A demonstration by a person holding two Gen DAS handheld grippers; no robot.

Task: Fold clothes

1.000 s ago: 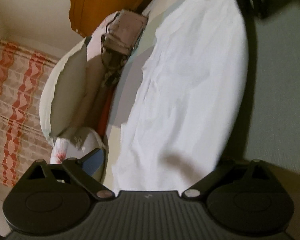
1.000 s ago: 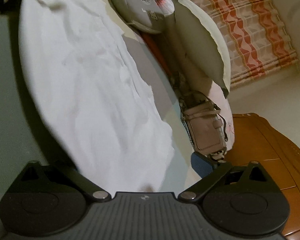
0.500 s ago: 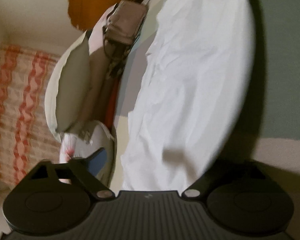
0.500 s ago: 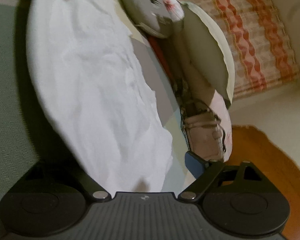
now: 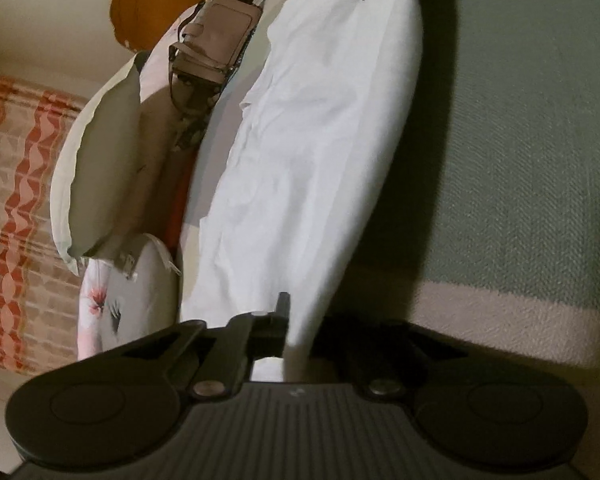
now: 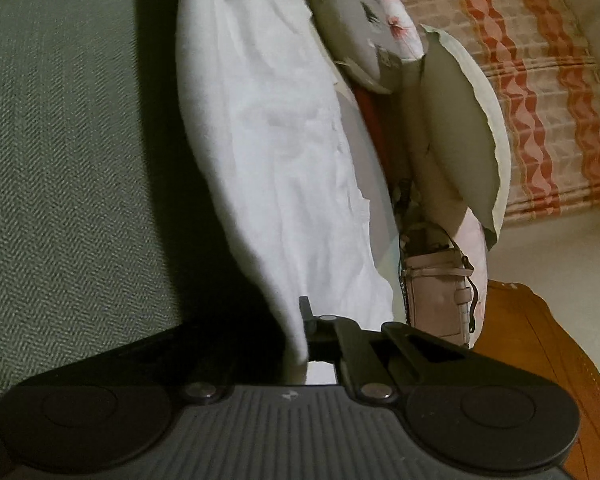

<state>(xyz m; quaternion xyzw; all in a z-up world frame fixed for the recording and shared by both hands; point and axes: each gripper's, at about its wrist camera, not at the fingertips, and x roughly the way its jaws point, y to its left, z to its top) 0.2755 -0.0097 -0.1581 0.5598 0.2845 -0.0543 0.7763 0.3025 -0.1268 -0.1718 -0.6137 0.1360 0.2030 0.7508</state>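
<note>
Left gripper [image 5: 296, 332] and right gripper [image 6: 304, 332], spread wide 1 second ago, now clench opposite ends of the white garment [image 5: 320, 128] above the bed [image 5: 540, 160]; each far finger is hidden behind cloth.

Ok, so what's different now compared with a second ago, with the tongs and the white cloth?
Both tongs have closed. The left tongs now pinch the near edge of the white cloth, and the right tongs pinch the edge at their end. A second ago both stood open. The pink bag and cushions have not moved.
</note>
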